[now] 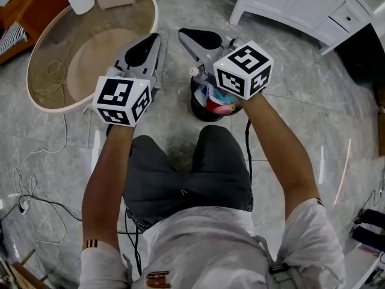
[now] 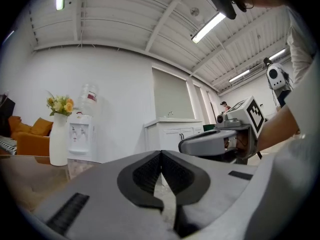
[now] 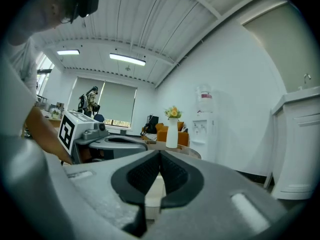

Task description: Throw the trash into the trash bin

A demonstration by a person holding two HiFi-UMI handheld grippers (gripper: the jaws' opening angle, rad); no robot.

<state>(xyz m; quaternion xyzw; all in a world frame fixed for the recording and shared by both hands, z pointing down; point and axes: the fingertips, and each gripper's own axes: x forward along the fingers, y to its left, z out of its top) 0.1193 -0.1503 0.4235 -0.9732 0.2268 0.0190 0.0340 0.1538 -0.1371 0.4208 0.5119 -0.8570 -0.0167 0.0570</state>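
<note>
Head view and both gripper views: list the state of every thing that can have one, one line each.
left gripper: shut, nothing between the jaws.
right gripper: shut, nothing between the jaws.
trash bin: upright on the floor, no lid on it.
trash: inside the bin, colourful.
cabinet: doors closed.
vase: upright, flowers in it.

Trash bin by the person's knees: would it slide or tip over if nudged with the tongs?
The trash bin looks small and seems to hold crumpled wrappers, so it is probably light. On the glossy floor it would likely slide easily. From above, how readily it tips is hard to judge.
</note>
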